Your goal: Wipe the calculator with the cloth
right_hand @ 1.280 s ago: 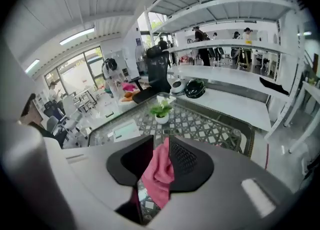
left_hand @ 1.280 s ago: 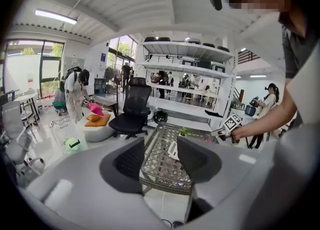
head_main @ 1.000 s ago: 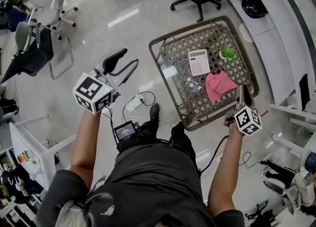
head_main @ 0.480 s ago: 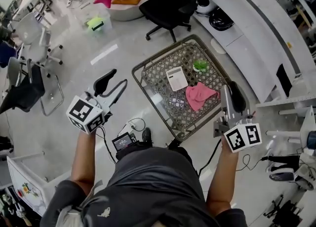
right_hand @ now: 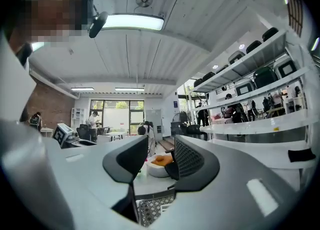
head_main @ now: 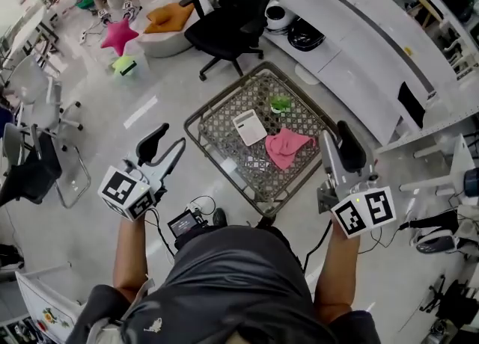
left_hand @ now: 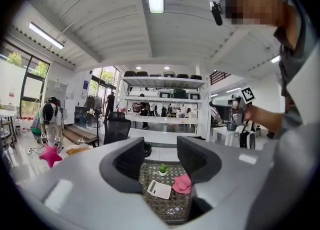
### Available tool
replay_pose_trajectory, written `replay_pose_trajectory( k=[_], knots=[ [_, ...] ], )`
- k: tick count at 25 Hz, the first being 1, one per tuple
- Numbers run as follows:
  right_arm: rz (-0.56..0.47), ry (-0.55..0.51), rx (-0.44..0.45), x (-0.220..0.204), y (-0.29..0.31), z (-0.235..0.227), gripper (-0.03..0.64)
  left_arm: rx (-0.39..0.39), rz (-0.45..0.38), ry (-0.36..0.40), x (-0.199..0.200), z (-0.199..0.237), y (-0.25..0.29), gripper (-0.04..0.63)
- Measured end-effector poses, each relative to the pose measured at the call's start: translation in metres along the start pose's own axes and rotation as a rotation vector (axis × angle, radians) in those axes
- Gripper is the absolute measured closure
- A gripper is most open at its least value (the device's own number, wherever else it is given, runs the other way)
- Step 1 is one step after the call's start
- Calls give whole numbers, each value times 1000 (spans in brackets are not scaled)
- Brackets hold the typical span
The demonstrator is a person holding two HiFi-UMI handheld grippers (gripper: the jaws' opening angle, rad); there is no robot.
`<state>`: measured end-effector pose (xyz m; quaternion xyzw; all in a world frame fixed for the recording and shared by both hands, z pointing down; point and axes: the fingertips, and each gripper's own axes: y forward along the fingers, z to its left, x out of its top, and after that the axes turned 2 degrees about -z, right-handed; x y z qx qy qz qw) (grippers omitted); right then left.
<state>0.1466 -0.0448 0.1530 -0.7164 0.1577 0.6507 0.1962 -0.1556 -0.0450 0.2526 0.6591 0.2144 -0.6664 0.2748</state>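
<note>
The white calculator lies on a low lattice-top table, with the crumpled pink cloth just to its right and a small green plant behind. Both grippers hang high above the floor, well away from the table. My left gripper stands open and empty to the table's left; its view looks down at the calculator and the cloth between its jaws. To the table's right, my right gripper is open; its jaws have just been opening with nothing between them.
A black office chair stands behind the table, a long white counter runs along the right. Folding chairs stand at the left. A pink star toy and a small screen with cables lie on the floor.
Both grippers have risen away from the table, the right one much more. The right gripper's jaws stand wider. The head view now takes in more of the room.
</note>
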Motion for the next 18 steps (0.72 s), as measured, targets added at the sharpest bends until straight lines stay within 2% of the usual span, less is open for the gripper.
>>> replay_pose_trajectory(
  k=[2, 5, 9, 18],
  knots=[
    [5, -3, -6, -1, -4, 2, 471, -9, 2, 7, -2, -3, -1, 374],
    [11, -13, -15, -6, -10, 3, 472, -2, -11, -43, 2, -8, 1, 374],
    [11, -12, -21, -11, -14, 3, 472, -24, -1, 12, -12, -7, -1, 374],
    [26, -9, -31, -19, -7, 4, 472, -28, 7, 4, -19, 1, 2, 374]
  ],
)
